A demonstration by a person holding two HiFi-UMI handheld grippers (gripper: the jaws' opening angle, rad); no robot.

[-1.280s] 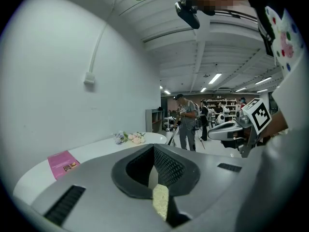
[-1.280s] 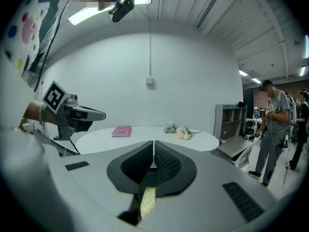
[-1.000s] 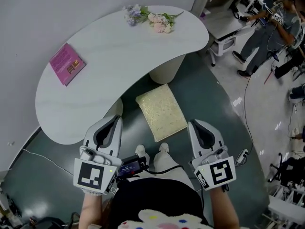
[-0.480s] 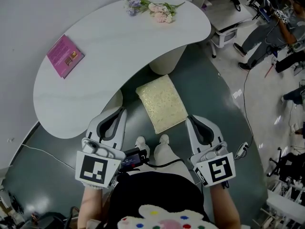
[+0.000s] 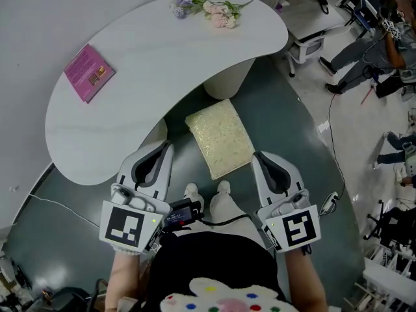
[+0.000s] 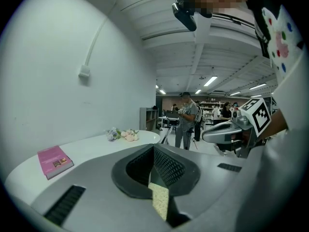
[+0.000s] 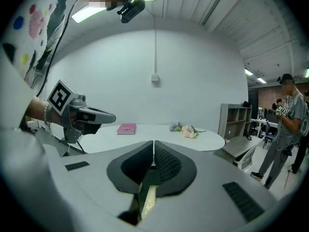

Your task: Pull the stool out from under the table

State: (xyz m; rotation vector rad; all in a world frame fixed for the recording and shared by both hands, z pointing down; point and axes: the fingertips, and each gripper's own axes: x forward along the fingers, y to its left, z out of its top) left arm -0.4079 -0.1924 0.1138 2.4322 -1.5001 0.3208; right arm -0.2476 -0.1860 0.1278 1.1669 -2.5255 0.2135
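Stool (image 5: 221,145) long axis runs from counter (image 5: 130,96) edge twd person (slightly skewed); L tool (image 5: 162,149) & R tool (image 5: 257,158) pressed together, empty, flanking near end.

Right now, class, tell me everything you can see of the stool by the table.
The stool shows only its seat: a rectangular, pale yellow top with a nubbly, fabric-like look, lying level and turned at an angle. Its legs are hidden. It stands on the dark green floor, far corner near the table's pedestal, mostly clear of the white tabletop. The person's white shoes sit close to its near edge; nothing rests on its top.
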